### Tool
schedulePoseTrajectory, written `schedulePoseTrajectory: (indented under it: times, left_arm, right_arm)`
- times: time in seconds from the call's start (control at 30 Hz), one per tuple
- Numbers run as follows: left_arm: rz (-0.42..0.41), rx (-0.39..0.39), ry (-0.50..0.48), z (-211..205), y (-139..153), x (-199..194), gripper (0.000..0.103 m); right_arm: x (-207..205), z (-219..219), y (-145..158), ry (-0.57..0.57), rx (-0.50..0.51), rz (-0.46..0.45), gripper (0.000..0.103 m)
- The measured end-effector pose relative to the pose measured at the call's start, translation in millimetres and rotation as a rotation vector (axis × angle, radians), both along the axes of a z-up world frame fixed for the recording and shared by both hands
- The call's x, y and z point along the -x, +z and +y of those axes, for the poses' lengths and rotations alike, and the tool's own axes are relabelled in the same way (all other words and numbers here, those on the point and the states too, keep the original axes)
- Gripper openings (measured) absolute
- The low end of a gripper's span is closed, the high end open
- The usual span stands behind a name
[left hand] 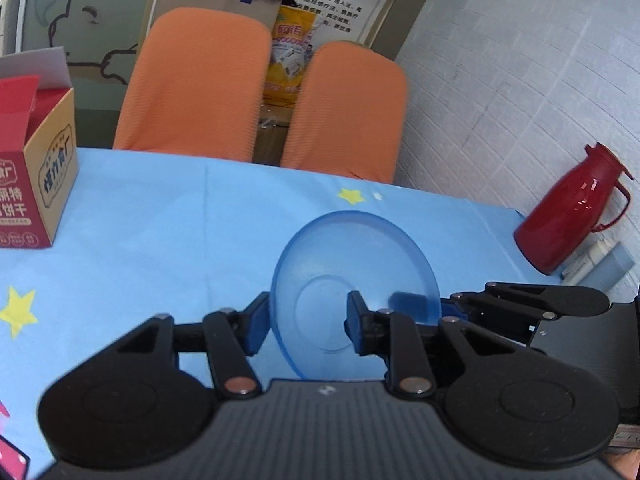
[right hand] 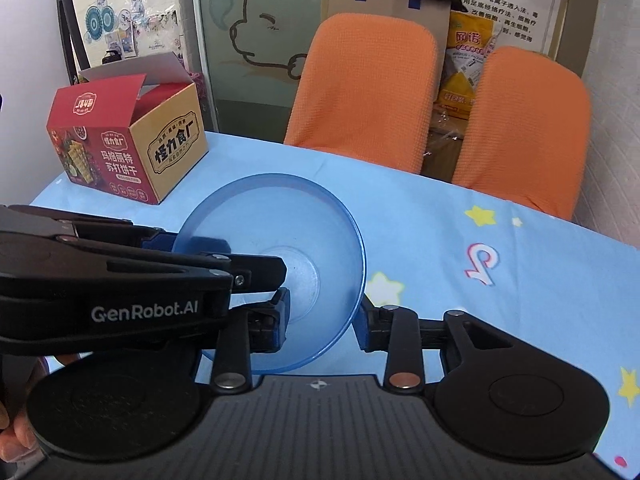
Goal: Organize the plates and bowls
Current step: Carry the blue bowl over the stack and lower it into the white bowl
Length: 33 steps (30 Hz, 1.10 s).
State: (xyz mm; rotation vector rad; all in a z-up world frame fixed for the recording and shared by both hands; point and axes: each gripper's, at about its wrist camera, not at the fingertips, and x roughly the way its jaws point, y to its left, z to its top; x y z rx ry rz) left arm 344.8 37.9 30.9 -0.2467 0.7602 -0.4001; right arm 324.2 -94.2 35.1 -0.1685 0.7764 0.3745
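Bowl [left hand: 354,280] of clear blue plastic, pinched at opposite rims by left tool [left hand: 308,320] and right tool [right hand: 324,316].

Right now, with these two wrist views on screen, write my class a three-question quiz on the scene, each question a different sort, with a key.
1. True or false: only one claw grips the blue bowl.
2. The two chairs are: A green, B orange, C grey.
3. Which claw holds the rim nearer the biscuit box?
Key: 1 false, the left claw and right claw both clamp it; 2 B; 3 left.
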Motion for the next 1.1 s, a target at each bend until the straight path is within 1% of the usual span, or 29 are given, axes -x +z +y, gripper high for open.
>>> schedulePoseTrajectory:
  times: [0.17,0.33,0.43,0.57,0.7,0.77,0.8,0.83,0.9,0.93,0.97,1.0,1.03,1.1]
  left_arm:
    - [-0.028,0.003,-0.073,-40.5,7.0,50.0,0.024]
    - [-0.025,-0.016,-0.133,-82.1,-1.3,88.8,0.024]
    - [-0.005,-0.032,-0.161,-98.7,-11.1,100.6,0.024]
    - [0.011,-0.058,-0.185,-113.1,-20.2,112.5,0.024]
    - [0.020,-0.079,-0.185,-116.5,-27.4,115.2,0.026]
    - [0.026,-0.092,-0.175,-118.0,-30.2,112.1,0.028]
    - [0.025,-0.098,-0.168,-116.7,-31.4,111.3,0.033]
    - [0.024,-0.098,-0.160,-113.2,-31.9,110.8,0.040]
    - [0.012,-0.088,-0.154,-109.0,-30.2,109.9,0.049]
    - [-0.002,-0.088,-0.148,-105.9,-28.0,111.0,0.057]
    - [-0.015,-0.090,-0.144,-103.6,-25.1,112.4,0.060]
    - [-0.028,-0.087,-0.147,-101.3,-22.1,114.0,0.060]
    - [-0.040,-0.080,-0.154,-97.4,-18.6,116.0,0.063]
    - [-0.058,-0.061,-0.151,-91.0,-12.9,120.3,0.072]
  right_arm:
    - [53.5,-36.0,10.8,-0.060,0.019,-0.029,0.062]
    - [98.4,-66.5,6.2,-0.115,0.040,-0.042,0.062]
    - [114.1,-80.9,-3.5,-0.136,0.041,-0.029,0.062]
    - [128.4,-96.2,-17.3,-0.148,0.009,-0.006,0.062]
    - [130.8,-104.1,-28.4,-0.146,-0.021,0.011,0.062]
    - [134.8,-104.9,-31.3,-0.135,-0.007,-0.004,0.062]
    - [135.7,-105.1,-31.9,-0.130,-0.003,-0.010,0.062]
    - [136.0,-105.7,-32.3,-0.124,-0.007,-0.013,0.063]
    - [141.3,-113.4,-32.2,-0.121,-0.020,-0.027,0.065]
    - [141.8,-114.7,-31.1,-0.127,-0.019,-0.036,0.065]
    - [144.6,-118.1,-29.4,-0.133,-0.022,-0.052,0.069]
    - [146.5,-121.3,-27.5,-0.142,-0.025,-0.066,0.070]
    - [148.6,-124.6,-25.5,-0.153,-0.031,-0.078,0.070]
    - [156.1,-135.8,-20.8,-0.182,-0.068,-0.107,0.077]
